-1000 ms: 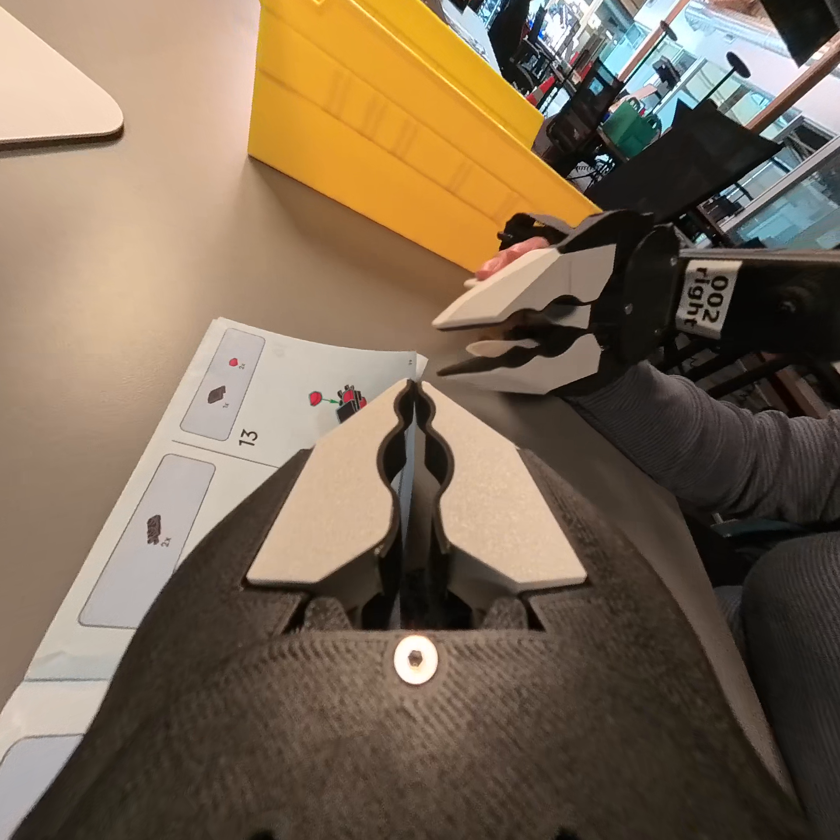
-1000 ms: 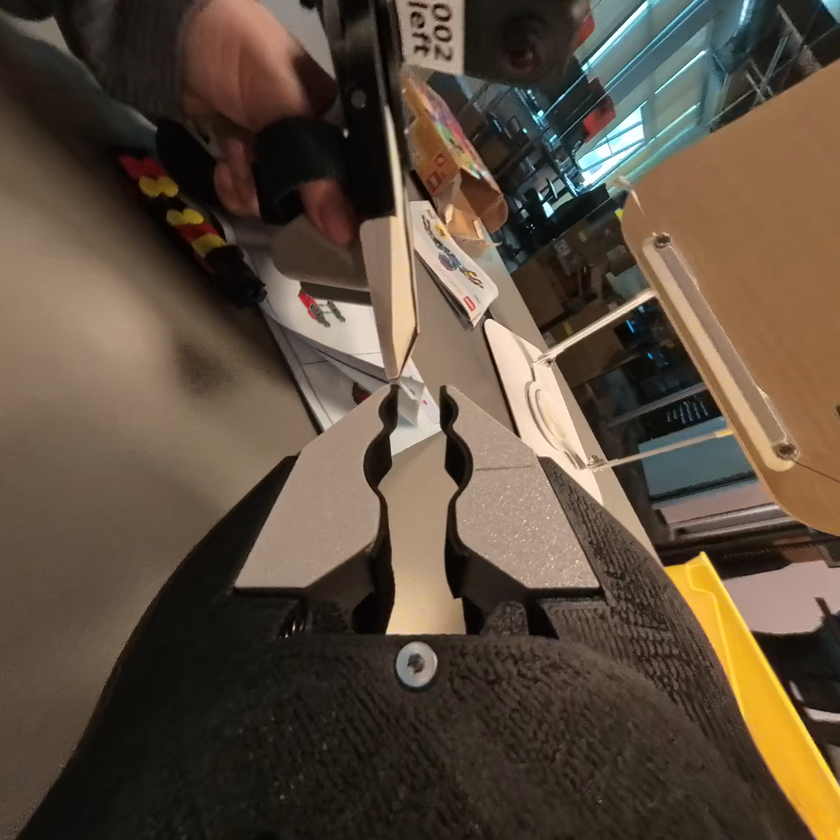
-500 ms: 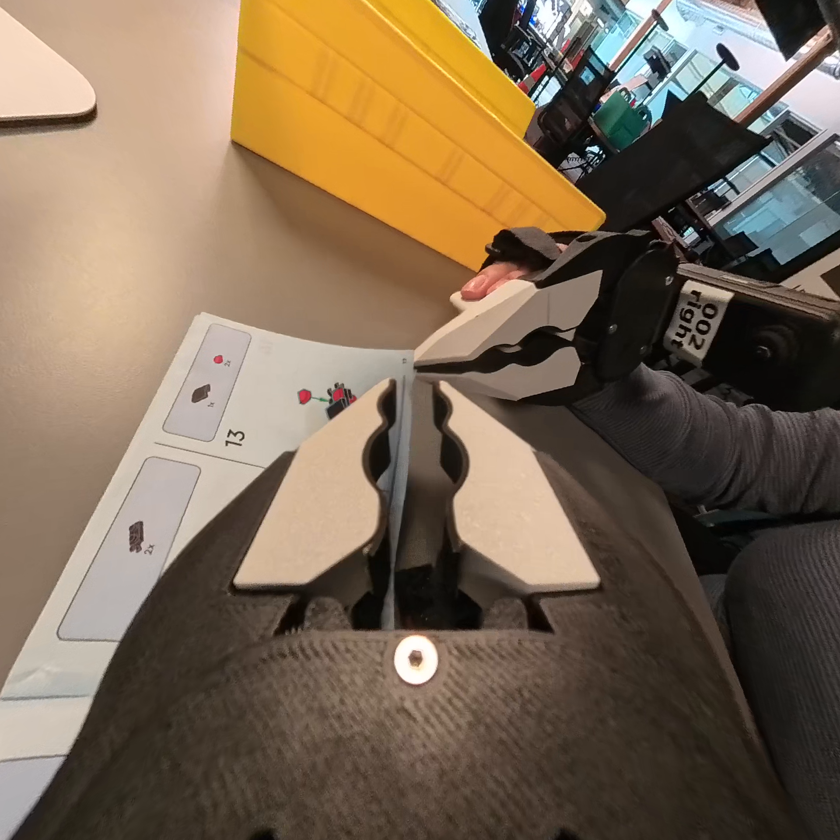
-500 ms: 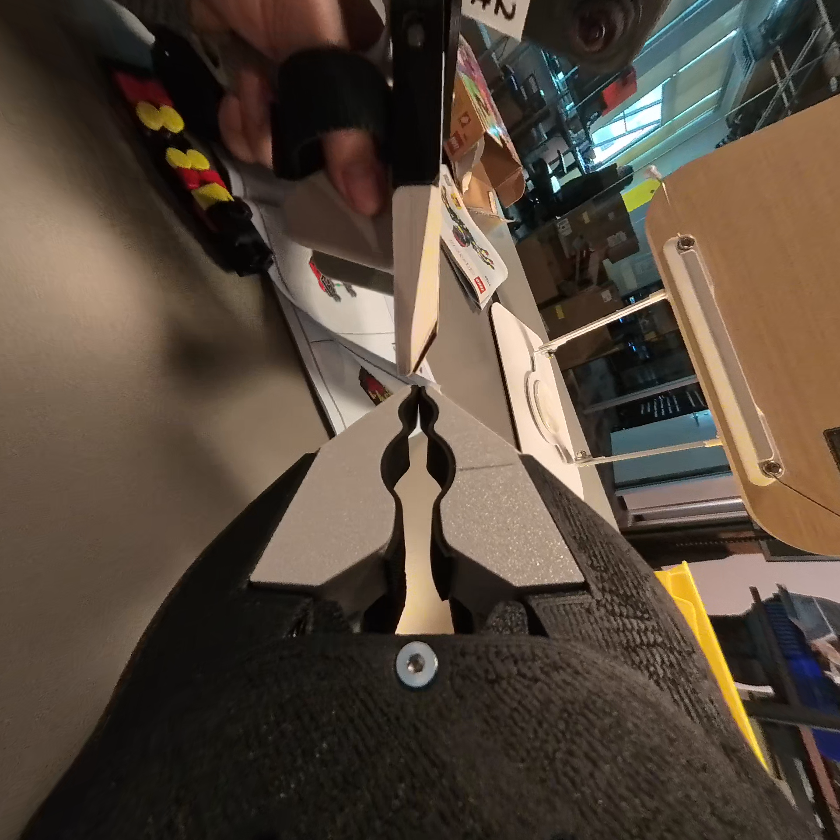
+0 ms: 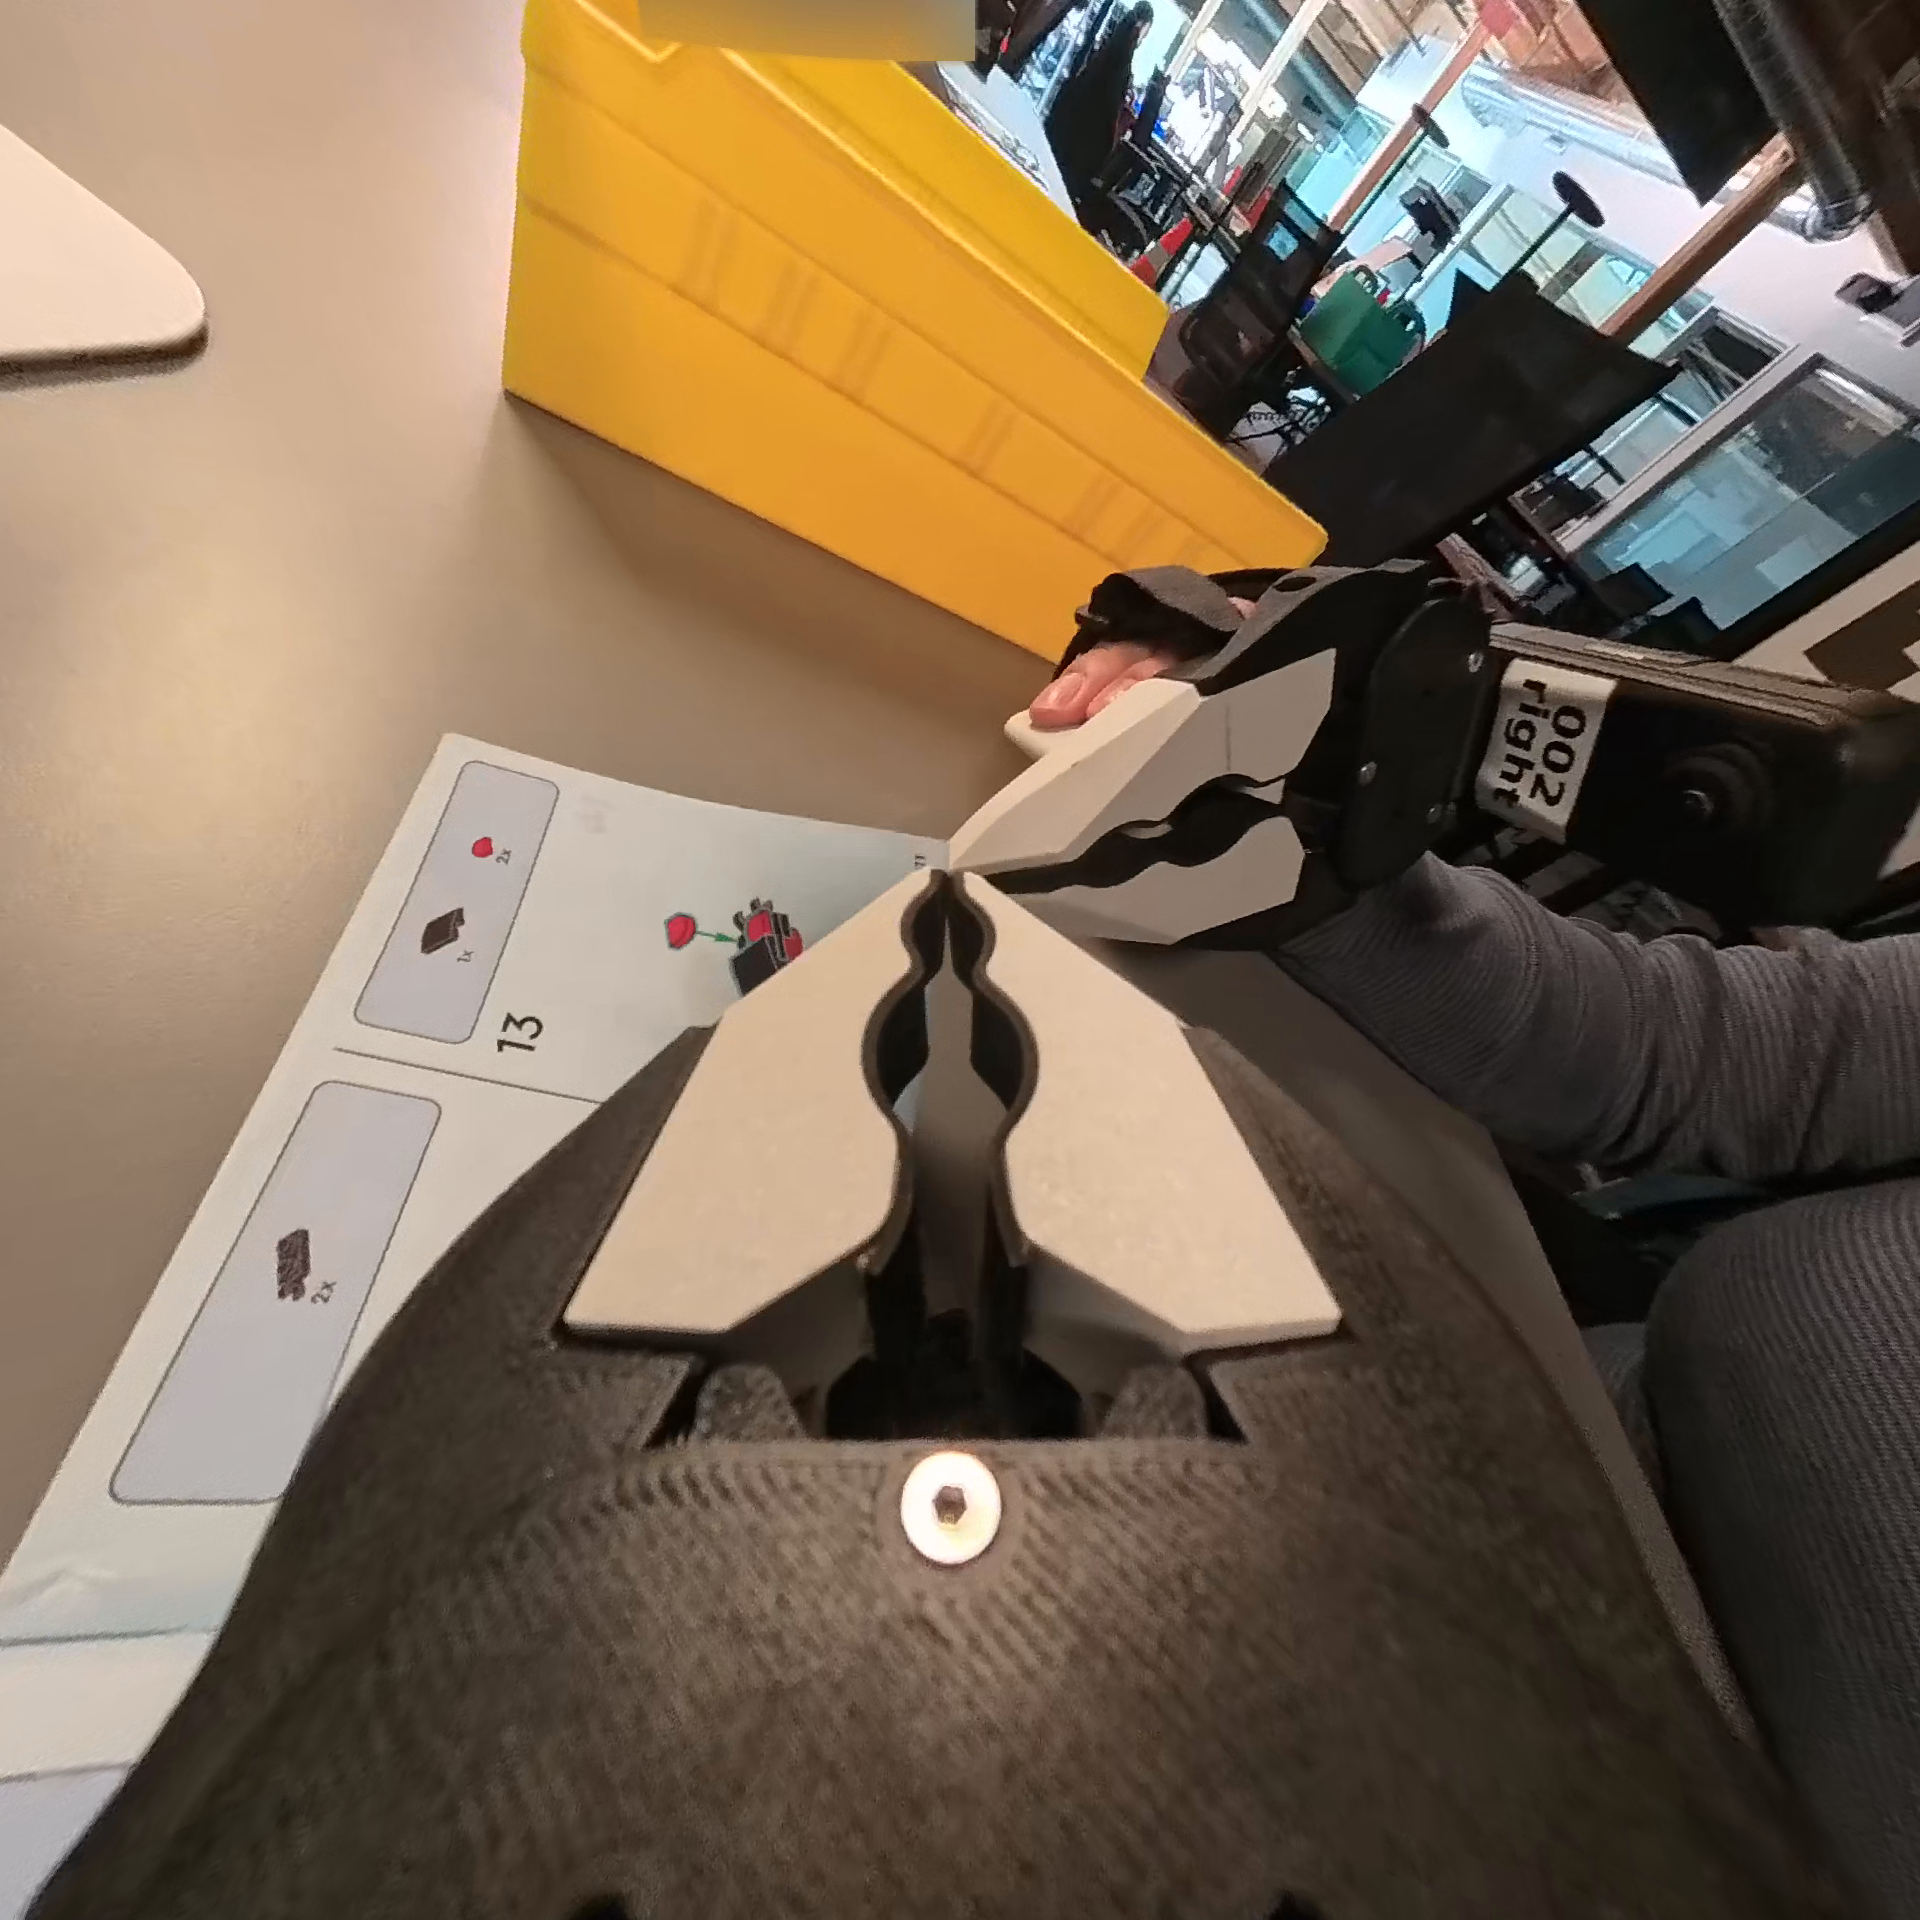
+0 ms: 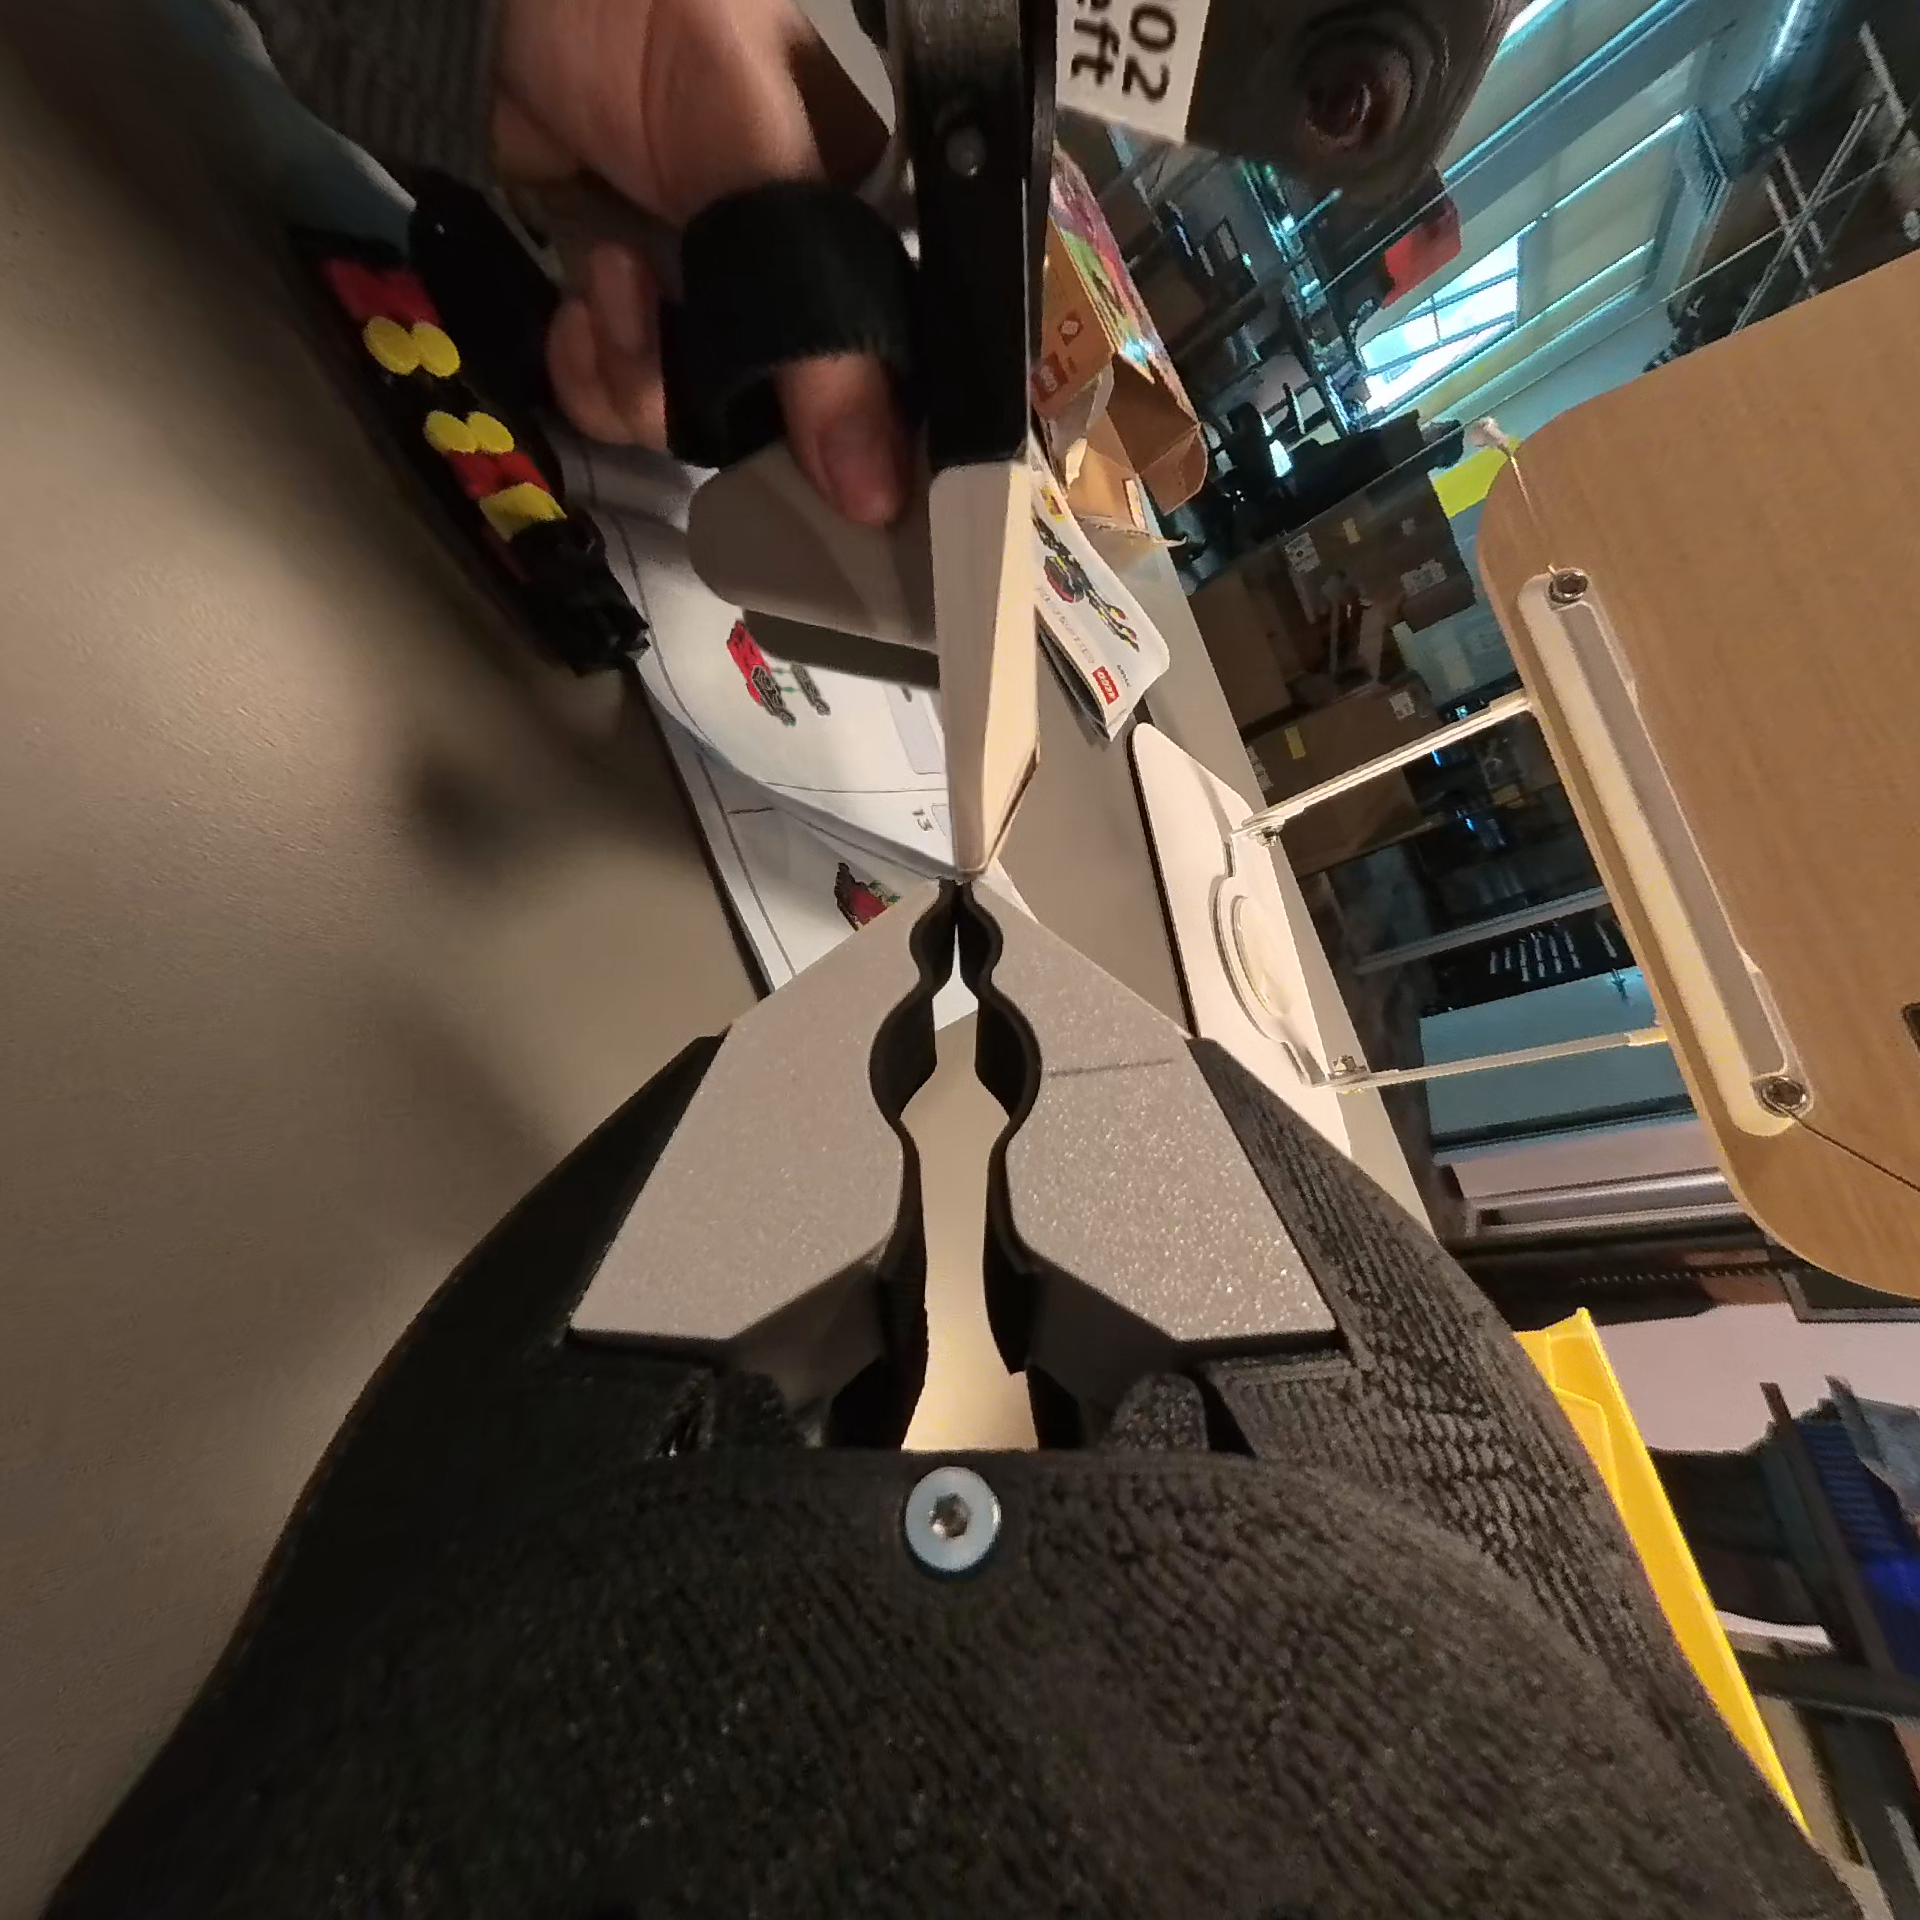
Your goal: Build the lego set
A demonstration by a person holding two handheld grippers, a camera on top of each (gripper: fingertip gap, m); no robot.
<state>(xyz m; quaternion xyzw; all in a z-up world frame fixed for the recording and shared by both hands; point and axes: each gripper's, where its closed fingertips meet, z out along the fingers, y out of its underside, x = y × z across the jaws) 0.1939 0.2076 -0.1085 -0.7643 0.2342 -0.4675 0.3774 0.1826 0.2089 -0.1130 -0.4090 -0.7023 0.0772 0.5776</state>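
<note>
The instruction booklet (image 5: 623, 904) lies open on the tan table; its top page is lifted at the near corner in the right wrist view (image 6: 821, 790). My left gripper (image 5: 943, 883) is shut on the edge of that page at the corner. My right gripper (image 6: 956, 888) is shut on the same corner, and its tips meet the left gripper's tips (image 6: 971, 857). It also shows in the left wrist view (image 5: 961, 868), coming in from the right. A long black, red and yellow lego build (image 6: 468, 457) lies on the table beyond the left hand.
A yellow bin (image 5: 831, 312) stands behind the booklet. A white board (image 5: 62, 270) lies at the far left. In the right wrist view, a second small booklet (image 6: 1091, 623), an open cardboard box (image 6: 1132, 416) and a wooden panel on a clear stand (image 6: 1714, 727) are nearby. Only a small space, under 4 cm, lies between the two pairs of fingers.
My right gripper closed on the page corner. My left gripper let go of the page, then closed on it again beside the right gripper's tips.
</note>
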